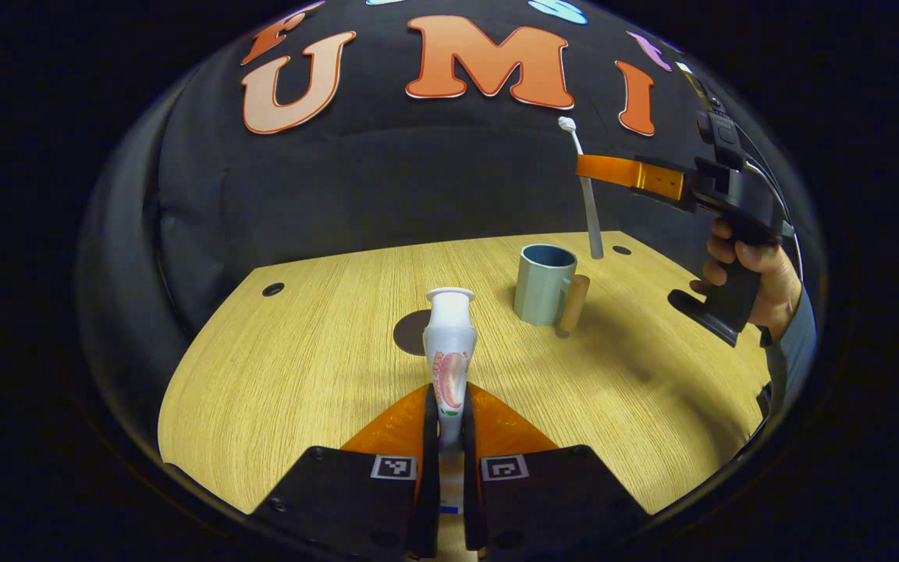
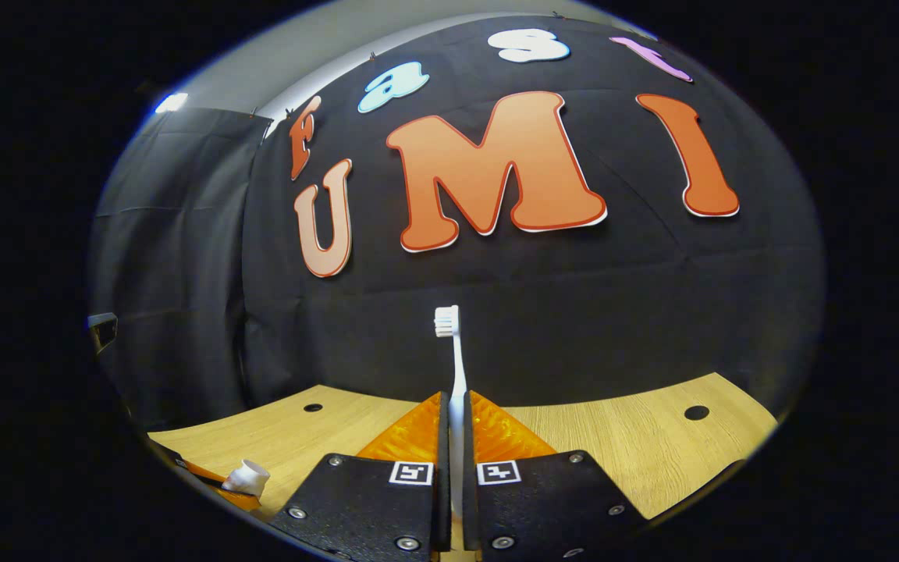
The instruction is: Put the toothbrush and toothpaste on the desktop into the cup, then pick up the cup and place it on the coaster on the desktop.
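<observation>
1. Left gripper (image 1: 449, 417): orange ribbed fingers w/ black matte housings clamped on the toothpaste (image 1: 449, 359), a soft white tube w/ a flared white cap, held upright above the desk (image 1: 301, 375).
2. Desk is light wood-grain laminate w/ round black holes.
3. Cup (image 1: 543, 282) is a smooth grey-blue cylinder w/ a round wooden peg handle, standing upright mid-desk, open top.
4. Coaster (image 1: 412, 332) = flat dark disc, just behind the tube, left of the cup, partly hidden.
5. Right gripper (image 2: 456, 437): fingers pinched tight on the toothbrush (image 2: 453, 351), a slim white plastic stick, bristle head up. In the left gripper view it hangs above & just right of the cup, a hand (image 1: 754, 273) on the grip.
</observation>
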